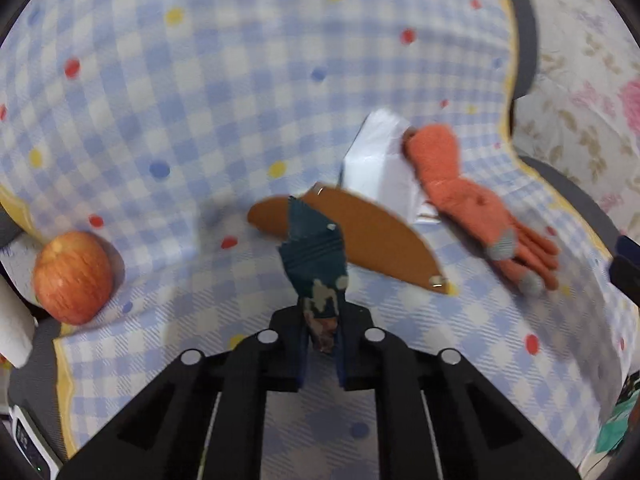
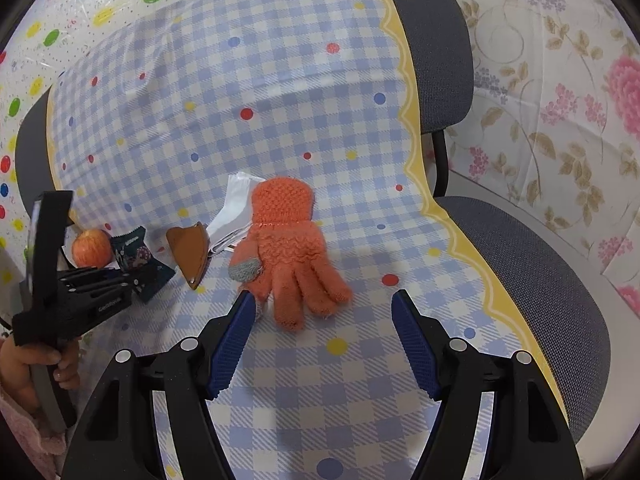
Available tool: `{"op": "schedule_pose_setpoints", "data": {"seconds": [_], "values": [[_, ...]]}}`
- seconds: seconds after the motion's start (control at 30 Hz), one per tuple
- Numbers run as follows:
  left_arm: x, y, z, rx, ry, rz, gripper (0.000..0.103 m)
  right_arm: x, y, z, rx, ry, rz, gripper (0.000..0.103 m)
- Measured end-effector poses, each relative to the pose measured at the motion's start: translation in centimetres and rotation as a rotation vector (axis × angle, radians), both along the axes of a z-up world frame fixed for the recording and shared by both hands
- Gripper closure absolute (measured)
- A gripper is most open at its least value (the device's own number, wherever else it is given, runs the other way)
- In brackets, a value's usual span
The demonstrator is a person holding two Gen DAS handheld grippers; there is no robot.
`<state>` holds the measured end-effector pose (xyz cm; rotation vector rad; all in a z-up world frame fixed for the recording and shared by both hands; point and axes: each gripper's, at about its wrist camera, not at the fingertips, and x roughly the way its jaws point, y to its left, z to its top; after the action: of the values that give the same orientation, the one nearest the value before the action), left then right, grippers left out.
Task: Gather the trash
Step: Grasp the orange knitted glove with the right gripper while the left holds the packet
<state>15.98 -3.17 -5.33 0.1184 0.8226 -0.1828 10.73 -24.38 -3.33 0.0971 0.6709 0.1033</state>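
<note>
Even, soft indoor light, faint shadows, strong fisheye bending with dark corners, and motion blur in the left wrist view.

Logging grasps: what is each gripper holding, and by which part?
Left gripper pinches the dark snack wrapper by its crimped end. Right gripper is open, empty.

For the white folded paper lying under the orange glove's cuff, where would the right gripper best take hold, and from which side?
Probably the paper's far-left corner, which juts out free of the orange glove and the brown leather pouch. The open right gripper should come over the glove from above, one finger sliding under the raised folded edge.
</note>
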Motion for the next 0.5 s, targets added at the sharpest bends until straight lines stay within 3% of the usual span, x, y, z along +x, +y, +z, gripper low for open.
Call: {"op": "schedule_pose_setpoints", "data": {"seconds": [0.2, 0.5], "values": [[-4.2, 1.1, 2.3, -0.073, -0.092, -0.036, 0.096, 0.5, 0.5, 0.0, -0.014, -0.003, 0.018, 0.032], [-6.7, 3.4, 3.6, -0.111, -0.122, 0.002, 0.096, 5.4, 3.7, -0.8, 0.013, 0.036, 0.069, 0.027]]}}
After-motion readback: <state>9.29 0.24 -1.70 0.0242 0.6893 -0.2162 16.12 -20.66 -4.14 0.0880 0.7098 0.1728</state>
